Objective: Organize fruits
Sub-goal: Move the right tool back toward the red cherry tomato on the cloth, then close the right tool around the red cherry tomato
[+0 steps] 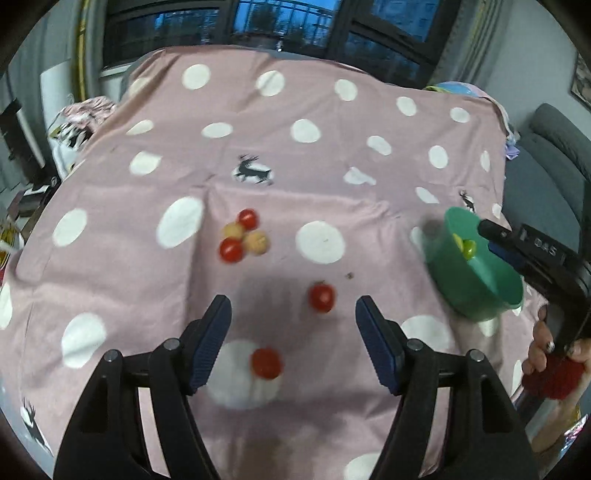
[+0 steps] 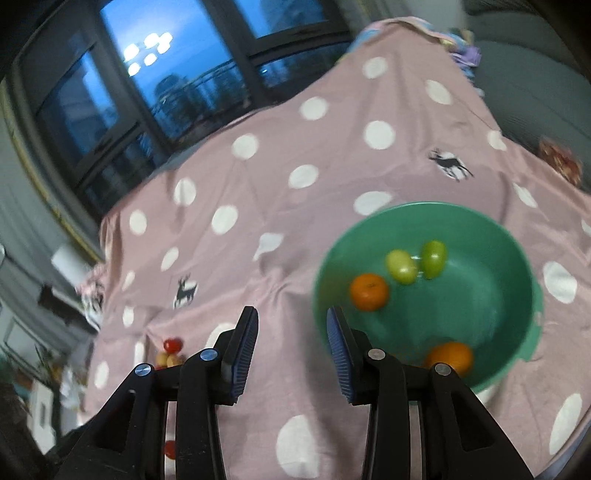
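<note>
My left gripper [image 1: 293, 306] hangs open over the pink dotted cloth [image 1: 295, 110], nothing between its fingers. One red tomato [image 1: 322, 297] lies just ahead between the fingertips, and another [image 1: 266, 363] is closer in. Further off, two red tomatoes [image 1: 232, 250] and two pale round fruits [image 1: 256, 242] sit in a cluster. A green bowl [image 2: 480, 295] holds two green fruits [image 2: 400, 266] and two oranges [image 2: 369, 291]. My right gripper [image 2: 291, 321] is open at the bowl's near left rim. Its right finger [image 2: 340, 350] overlaps the rim, and only cloth shows in the gap.
A person's hand [image 1: 543, 350] with a red cuff holds the right gripper at the right edge of the left wrist view. A grey sofa [image 1: 554, 155] stands beyond the cloth's right edge. Dark windows [image 1: 280, 22] lie behind, with clutter at the far left.
</note>
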Tool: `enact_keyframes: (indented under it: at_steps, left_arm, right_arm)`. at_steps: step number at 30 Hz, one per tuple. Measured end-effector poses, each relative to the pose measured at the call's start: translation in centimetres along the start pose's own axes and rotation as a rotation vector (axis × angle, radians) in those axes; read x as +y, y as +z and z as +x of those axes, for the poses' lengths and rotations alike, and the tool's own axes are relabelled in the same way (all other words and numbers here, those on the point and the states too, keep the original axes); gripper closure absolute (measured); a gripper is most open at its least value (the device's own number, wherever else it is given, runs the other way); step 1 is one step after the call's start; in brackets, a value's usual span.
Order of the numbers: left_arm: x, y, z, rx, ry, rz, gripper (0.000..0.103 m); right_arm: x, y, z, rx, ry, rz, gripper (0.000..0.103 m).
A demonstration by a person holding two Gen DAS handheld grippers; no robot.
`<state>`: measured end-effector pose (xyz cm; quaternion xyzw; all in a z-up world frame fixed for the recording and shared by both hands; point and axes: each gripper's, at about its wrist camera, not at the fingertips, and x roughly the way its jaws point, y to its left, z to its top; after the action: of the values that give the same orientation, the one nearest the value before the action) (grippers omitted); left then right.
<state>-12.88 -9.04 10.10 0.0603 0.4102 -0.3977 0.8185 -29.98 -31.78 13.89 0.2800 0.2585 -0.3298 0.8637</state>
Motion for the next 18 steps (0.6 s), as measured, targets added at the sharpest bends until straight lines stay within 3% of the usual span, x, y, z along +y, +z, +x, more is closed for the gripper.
enact_keyframes:
  at_steps: [3,7,14,18]
  left_arm:
    - [1.3,-0.9,0.6,0.031,0.003,-0.033,0.033]
    - [2.5,-1.3,1.7,0.066,-0.015,-0.08,0.034]
    - [2.3,-2.1,4.1,0.137,-0.026,-0.046,0.035]
    - [2.5,-2.4,5.3,0.163,-0.035,-0.067,0.039]
  right_arm:
    - [2.6,-0.8,1.4,0.041,-0.007,-0.079,0.064]
    - [5.0,-2.0,3.6,0.123,0.047,-0.126,0.064]
    - [7.9,-4.9,7.8,0.321,0.161,-0.162,0.064]
    - [9.0,-6.6,9.4,0.407,0.182,-0.168,0.064]
